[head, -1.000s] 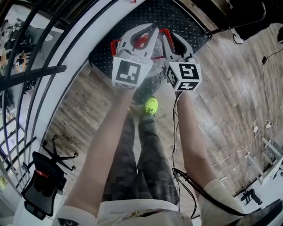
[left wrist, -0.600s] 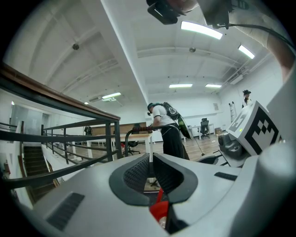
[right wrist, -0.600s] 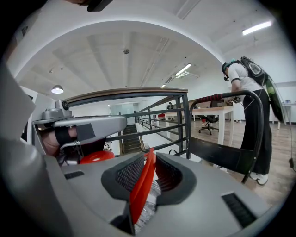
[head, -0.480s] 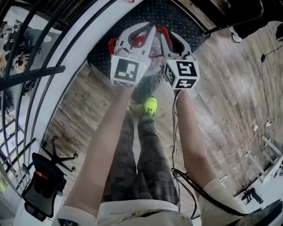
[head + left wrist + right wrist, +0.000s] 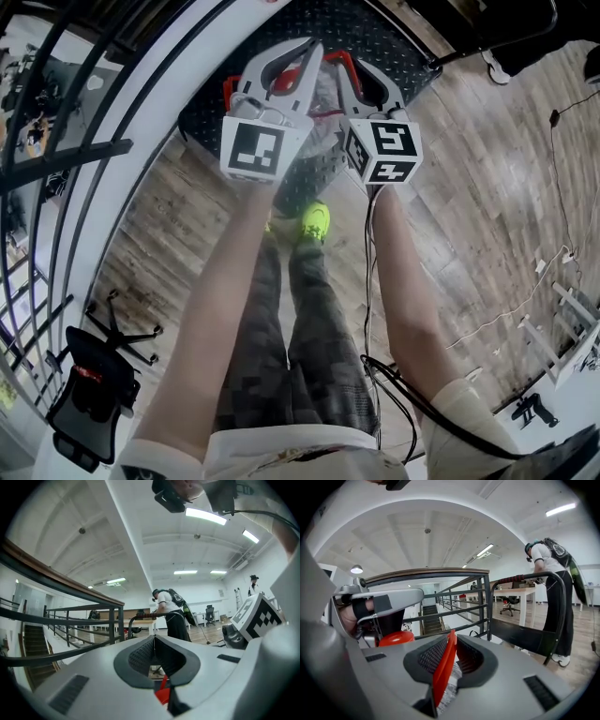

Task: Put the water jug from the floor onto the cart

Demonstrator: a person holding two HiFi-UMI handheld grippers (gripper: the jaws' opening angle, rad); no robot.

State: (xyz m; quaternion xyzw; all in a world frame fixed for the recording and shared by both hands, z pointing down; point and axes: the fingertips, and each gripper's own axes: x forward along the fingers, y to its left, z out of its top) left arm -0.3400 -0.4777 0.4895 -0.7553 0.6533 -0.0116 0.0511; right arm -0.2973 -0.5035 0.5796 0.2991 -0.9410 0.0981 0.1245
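The water jug hangs between my two grippers over the cart's black ribbed deck. Its clear body shows between the gripper shells, and its red cap is seen in the right gripper view. My left gripper is shut, with a piece of the red handle caught in the hollow behind its pads. My right gripper is closing, and the red handle strip stands between its pads, pressed against them. The clear jug body shows just below.
A dark metal railing runs beside the cart, with stairs behind it. The cart's push bar stands ahead. Another person stands at a table beyond. My legs and a yellow-green shoe are on the wood floor; an office chair lies lower left.
Both grippers and the jug sit slightly higher in the head view, the left one a little further left. Both still hold the red handle.
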